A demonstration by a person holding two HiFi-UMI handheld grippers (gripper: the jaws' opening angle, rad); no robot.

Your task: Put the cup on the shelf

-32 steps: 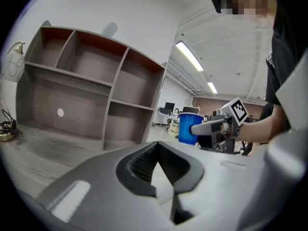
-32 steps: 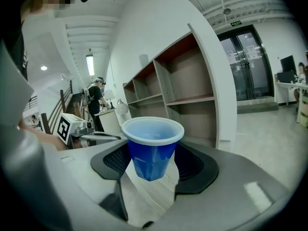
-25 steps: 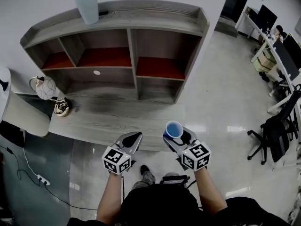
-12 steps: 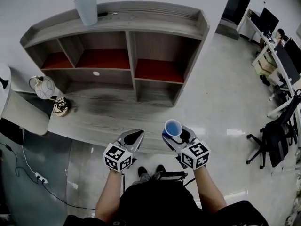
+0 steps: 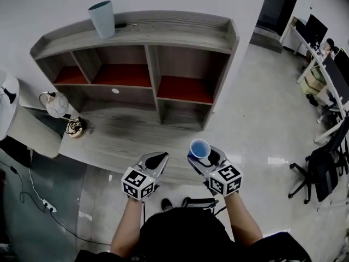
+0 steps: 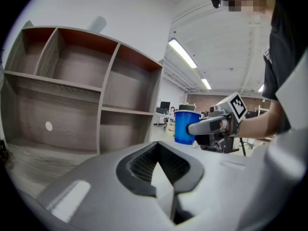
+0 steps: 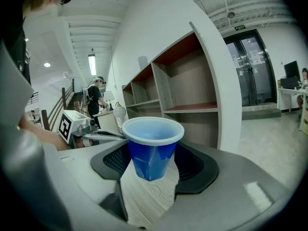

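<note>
**A:** What takes up most of the scene?

**B:** A grey wooden shelf [image 5: 147, 48] standing at the back of a long grey-grained desk [image 5: 114, 138]. It has open compartments in two rows, and the upper ones have red floors. The desk sits on a glossy pale floor, and a black office chair [image 5: 322, 168] stands well off to the right.

**A:** Is anything on the shelf already?

**B:** A tall pale blue-grey container [image 5: 102, 18] stands on the top board near the left end. At the desk's left end, beside the shelf, there is a small white fan [image 5: 56, 104].

**A:** And the grippers?

**B:** Both are held side by side over the near edge of the desk, pointing towards the shelf. The left gripper [image 5: 156, 159] has its jaws drawn together with nothing between them. The right gripper [image 5: 206, 158] has its jaws spread wide, and they pinch the blue cup [image 5: 200, 148] between them.

**A:** How does the cup sit?

**B:** It is upright with its mouth up. In the right gripper view the dark pads press the blue wall from both sides below the white rim. I can't tell whether it holds anything.

**A:** Where is it relative to the shelf?

**B:** It is well short of the shelf, in front of the right-hand compartments, and it touches neither the shelf nor the desk.
</note>
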